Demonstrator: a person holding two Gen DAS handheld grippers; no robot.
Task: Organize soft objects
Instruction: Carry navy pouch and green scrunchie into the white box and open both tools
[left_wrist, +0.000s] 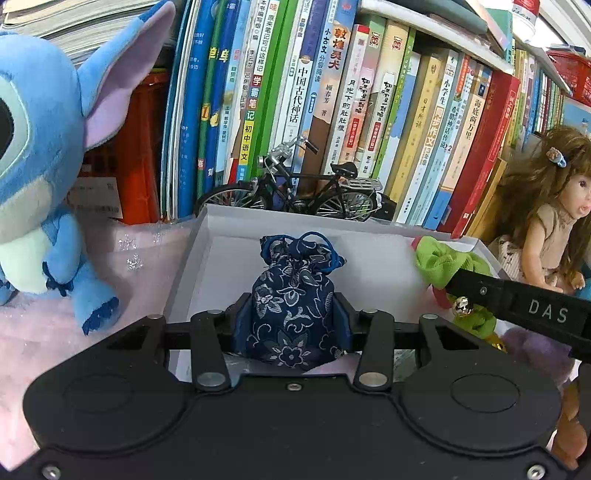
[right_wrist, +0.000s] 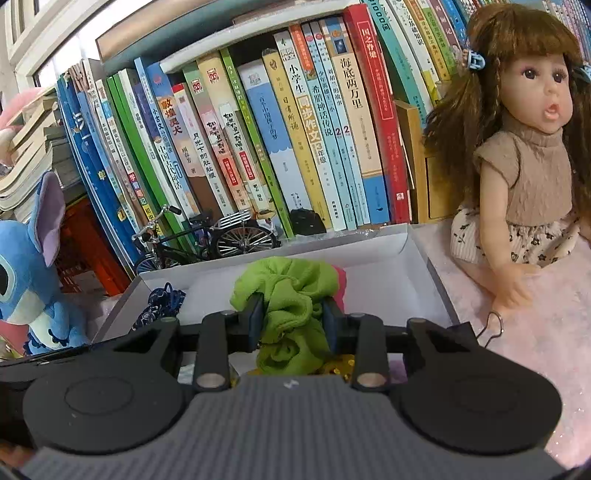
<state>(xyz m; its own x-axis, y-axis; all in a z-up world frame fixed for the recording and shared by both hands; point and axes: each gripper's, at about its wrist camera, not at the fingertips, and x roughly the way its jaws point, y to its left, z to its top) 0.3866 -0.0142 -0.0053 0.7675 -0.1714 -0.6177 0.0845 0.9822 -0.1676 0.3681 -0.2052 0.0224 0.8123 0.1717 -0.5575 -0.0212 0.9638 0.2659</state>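
I hold a blue pouch (left_wrist: 295, 306) in my left hand-held gripper (left_wrist: 291, 325) and a green cloth (right_wrist: 291, 306) in my right hand-held gripper (right_wrist: 293, 321), both over the white box (left_wrist: 192, 258); neither is released yet.

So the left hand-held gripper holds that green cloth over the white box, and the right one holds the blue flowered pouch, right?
Swapped. The left wrist view shows the left hand-held gripper gripping the blue flowered pouch; the right hand-held gripper holds the green cloth over the white box.

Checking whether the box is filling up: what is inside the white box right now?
The navy floral pouch and the green cloth, each gripper-held over the white box. The box floor beneath them is hidden.
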